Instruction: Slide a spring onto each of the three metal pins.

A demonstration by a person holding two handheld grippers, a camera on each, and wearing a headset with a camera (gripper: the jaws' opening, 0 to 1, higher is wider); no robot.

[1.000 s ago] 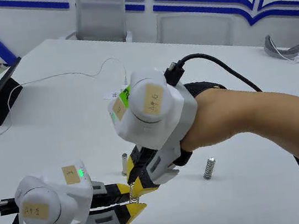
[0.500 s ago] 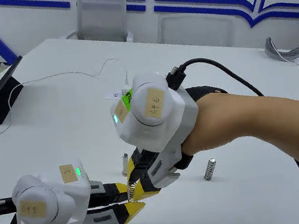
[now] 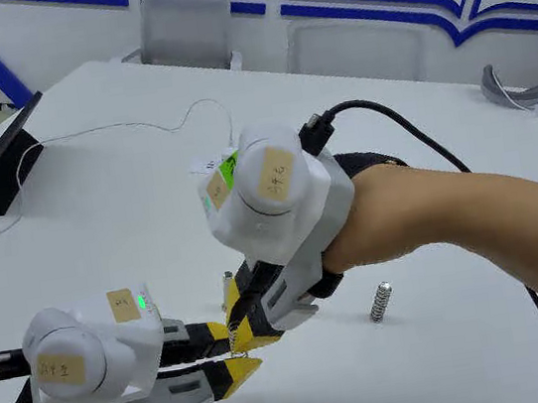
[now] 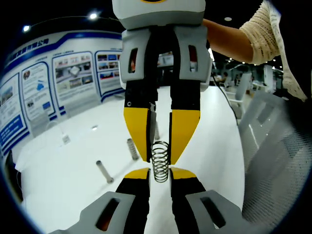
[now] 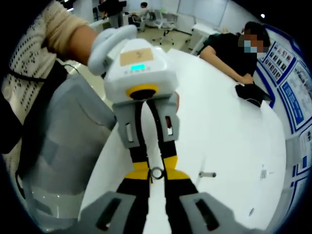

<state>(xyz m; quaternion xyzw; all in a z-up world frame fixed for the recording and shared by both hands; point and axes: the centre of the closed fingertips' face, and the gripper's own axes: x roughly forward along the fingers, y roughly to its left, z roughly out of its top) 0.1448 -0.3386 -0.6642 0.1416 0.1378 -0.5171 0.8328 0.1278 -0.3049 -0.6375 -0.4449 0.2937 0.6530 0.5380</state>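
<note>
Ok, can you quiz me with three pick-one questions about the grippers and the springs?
1. Where is the held spring? A. on a chair B. between the tips of the left gripper and right gripper C. under a tablet
2. What colour are the fingertips? A. yellow B. red C. blue
3. How is the other spring on the table? A. lying flat B. upright C. hanging

Answers: B, both grippers' tips flank it; A, the tips show yellow; B, it stands on end.
</note>
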